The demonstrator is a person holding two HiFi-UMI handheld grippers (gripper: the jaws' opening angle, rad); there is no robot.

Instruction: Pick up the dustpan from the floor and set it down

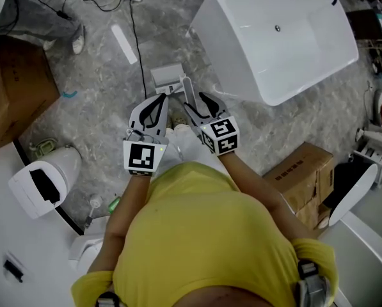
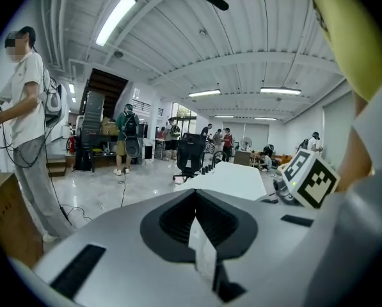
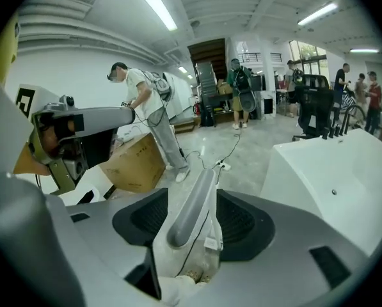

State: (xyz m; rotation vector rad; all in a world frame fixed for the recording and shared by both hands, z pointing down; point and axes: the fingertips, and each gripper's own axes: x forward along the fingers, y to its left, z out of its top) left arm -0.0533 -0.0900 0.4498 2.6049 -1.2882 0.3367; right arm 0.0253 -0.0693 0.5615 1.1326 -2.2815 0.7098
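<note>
The grey plastic dustpan [image 1: 167, 78] rests on the marbled grey floor [image 1: 95, 101]. The right gripper's [image 1: 197, 104] jaws stand partly open around its long grey handle [image 3: 192, 203] without clamping it. The left gripper's [image 1: 153, 107] jaws are together and empty. Setting down looks done, and only pulling clear remains.

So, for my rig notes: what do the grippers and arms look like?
Both are grey shells with black ribbed pads: left gripper, right gripper. Each carries a white cube of black square markers. The person wears a yellow short-sleeved shirt.
</note>
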